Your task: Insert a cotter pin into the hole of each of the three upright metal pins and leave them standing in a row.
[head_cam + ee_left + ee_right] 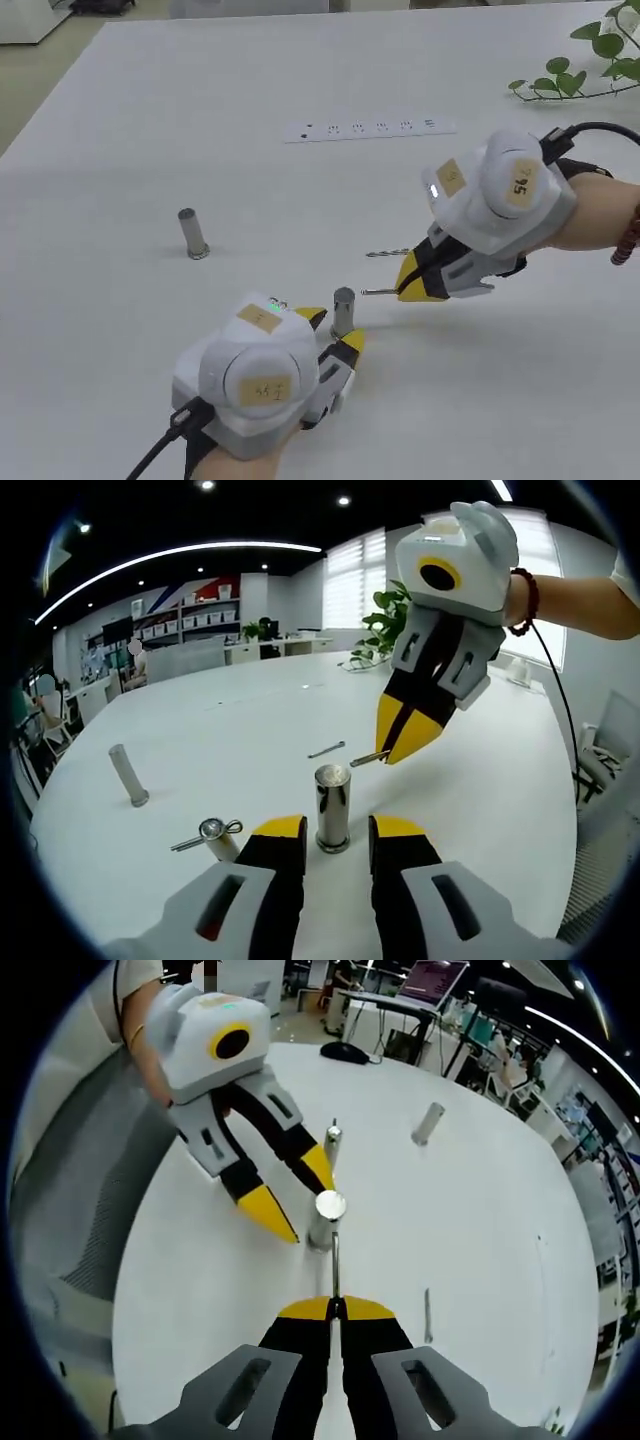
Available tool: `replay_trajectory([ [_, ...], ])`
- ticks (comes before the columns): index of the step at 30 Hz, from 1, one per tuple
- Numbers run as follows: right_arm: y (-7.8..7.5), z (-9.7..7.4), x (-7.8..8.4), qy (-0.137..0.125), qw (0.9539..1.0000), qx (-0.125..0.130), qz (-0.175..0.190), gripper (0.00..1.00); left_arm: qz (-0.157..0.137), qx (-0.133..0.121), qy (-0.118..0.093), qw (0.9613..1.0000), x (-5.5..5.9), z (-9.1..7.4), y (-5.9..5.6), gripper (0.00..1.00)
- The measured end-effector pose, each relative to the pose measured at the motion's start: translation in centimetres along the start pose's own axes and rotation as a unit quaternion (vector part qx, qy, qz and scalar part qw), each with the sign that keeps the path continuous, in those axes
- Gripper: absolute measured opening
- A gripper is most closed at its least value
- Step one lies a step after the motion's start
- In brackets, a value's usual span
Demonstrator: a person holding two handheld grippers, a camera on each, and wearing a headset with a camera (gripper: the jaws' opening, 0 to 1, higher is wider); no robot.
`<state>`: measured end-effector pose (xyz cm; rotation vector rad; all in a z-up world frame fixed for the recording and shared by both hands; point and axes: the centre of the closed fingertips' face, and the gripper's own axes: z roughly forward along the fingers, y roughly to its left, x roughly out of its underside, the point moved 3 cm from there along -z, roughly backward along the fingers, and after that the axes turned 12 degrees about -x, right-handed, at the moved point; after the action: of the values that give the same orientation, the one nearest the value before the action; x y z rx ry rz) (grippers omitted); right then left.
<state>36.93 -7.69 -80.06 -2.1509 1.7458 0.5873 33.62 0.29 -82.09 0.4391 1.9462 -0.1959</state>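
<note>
As tool (337, 1307) grips cotter (335, 1265), hole (perhaps) hidden

Left gripper (335, 832): jaws apart, flanking the centre metal pin (333, 802), upright.
Just left: fitted metal pin (213, 837), cotter through it.
Far left: bare metal pin (128, 775).
Ahead, right: right gripper (393, 752) pinching held cotter pin (368, 758).
Beyond: loose cotter pin (327, 749) on the table (230, 720).

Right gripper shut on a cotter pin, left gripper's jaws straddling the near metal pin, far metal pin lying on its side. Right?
Not quite. The far metal pin stands upright on the table, not on its side; the head view shows it. The rest holds: the right gripper is shut on a cotter pin, and the left gripper has its jaws straddling the near metal pin.
</note>
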Motion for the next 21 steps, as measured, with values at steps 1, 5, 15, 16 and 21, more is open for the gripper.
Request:
replay_trajectory([
  [1,-0.03,0.02,-0.02,0.0,1.0,0.0,-0.002,0.04,0.001,0.0,0.0,1.0,0.01,0.09,0.0,0.22],
  [5,-0.1,0.09,-0.32,-0.001,1.0,0.0,-0.007,0.04,-0.005,-0.006,-0.003,1.0,-0.1,0.46,0.17,0.2],
  [15,-0.36,0.52,-0.57,0.009,0.9998,-0.005,-0.017,0.04,-0.017,-0.014,-0.008,0.9997,-0.07,0.83,0.0,0.14],
  [16,-0.39,0.56,-0.59,0.01,0.9998,-0.005,-0.019,0.04,-0.018,-0.014,-0.008,0.9997,-0.07,0.86,-0.03,0.13],
  [21,-0.41,0.7,-1.0,0.015,0.9995,-0.009,-0.027,0.04,-0.02,-0.016,-0.007,0.9996,-0.01,1.03,0.06,0.12],
])
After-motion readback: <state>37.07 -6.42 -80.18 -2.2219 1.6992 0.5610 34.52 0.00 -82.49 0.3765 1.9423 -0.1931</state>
